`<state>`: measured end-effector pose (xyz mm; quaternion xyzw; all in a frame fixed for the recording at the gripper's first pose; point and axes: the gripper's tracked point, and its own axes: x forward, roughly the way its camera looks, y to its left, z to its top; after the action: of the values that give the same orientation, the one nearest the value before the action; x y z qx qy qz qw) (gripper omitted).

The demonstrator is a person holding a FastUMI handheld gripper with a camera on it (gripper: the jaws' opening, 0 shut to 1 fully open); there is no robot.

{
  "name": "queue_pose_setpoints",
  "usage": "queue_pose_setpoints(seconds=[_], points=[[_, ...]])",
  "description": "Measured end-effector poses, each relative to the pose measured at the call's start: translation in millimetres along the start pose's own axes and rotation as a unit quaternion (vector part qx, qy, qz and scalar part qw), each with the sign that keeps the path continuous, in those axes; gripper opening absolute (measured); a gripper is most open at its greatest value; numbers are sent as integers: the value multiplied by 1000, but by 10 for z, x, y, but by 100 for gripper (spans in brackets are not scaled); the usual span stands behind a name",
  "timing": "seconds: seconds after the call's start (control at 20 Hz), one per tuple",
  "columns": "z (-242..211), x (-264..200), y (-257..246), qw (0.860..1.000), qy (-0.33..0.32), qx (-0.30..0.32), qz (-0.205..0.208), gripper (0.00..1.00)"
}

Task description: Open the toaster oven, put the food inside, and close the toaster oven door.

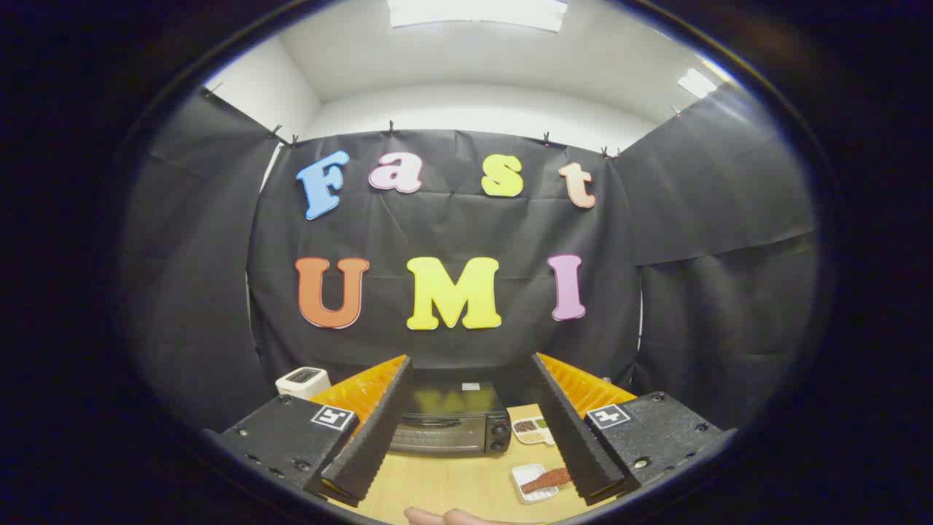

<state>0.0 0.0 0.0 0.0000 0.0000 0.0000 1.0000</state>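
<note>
A black toaster oven [450, 421] stands at the back of the wooden table [452, 485], its door closed, seen between and beyond my fingers. My gripper [471, 485] is open, held well back from the oven with nothing between its fingers. A small white dish with a reddish-brown piece of food [543, 481] lies on the table just inside the right finger [576, 445]. A second white dish with divided portions of small food [532, 430] sits to the right of the oven.
A white toaster [302, 381] stands behind the left finger, left of the oven. A person's hand [444, 517] shows at the table's near edge. Black cloth walls close in the booth on three sides.
</note>
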Motion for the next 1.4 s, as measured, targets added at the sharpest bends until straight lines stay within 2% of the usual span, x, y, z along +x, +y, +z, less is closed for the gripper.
queue_pose_setpoints(seconds=[0.6,0.85,1.05,1.4], points=[[-174,242,6,1000,15,-14,-12,100],[-440,779,245,999,39,-12,31,100],[-908,1376,267,997,70,-39,19,100],[-1961,2318,524,985,167,-14,29,100]])
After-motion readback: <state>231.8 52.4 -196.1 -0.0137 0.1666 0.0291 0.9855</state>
